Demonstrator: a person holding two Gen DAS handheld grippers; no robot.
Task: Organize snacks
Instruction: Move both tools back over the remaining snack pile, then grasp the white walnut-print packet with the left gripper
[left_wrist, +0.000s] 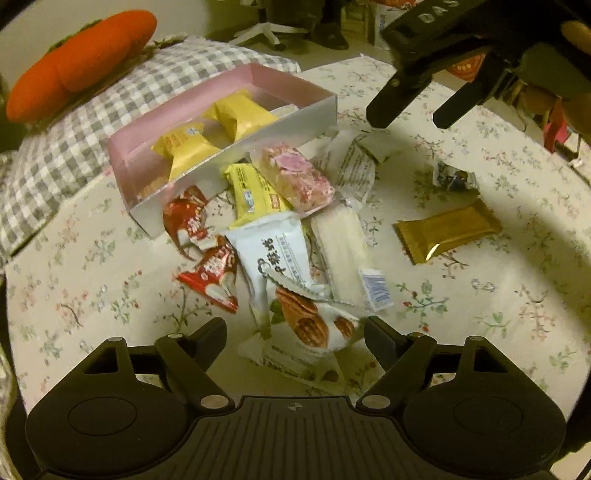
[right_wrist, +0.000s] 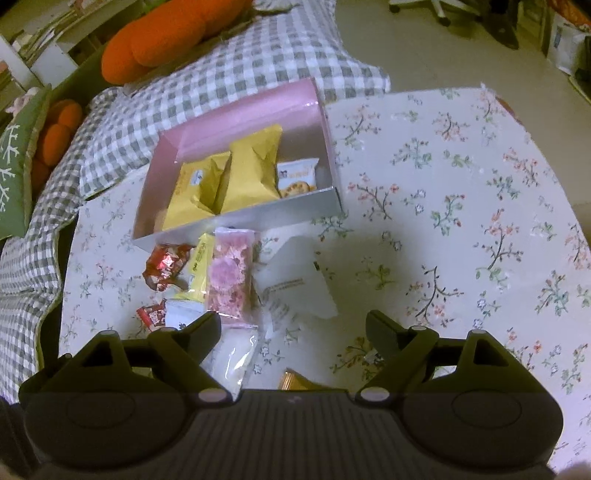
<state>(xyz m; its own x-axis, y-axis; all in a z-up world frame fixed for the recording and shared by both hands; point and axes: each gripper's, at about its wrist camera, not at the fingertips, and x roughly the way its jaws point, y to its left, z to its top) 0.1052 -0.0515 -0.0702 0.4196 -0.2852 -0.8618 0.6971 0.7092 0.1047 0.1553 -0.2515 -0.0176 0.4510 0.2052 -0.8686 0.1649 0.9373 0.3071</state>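
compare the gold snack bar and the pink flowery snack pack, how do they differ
The gold snack bar is plain shiny foil; the pink flowery snack pack is see-through with a blossom print. The gold one lies alone on the floral cloth; the pink one rests on other packets beside the pink box. Both are sealed, oblong and outside the box.

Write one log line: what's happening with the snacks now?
left gripper: open over walnut pack | right gripper: open, empty | box: three snacks in
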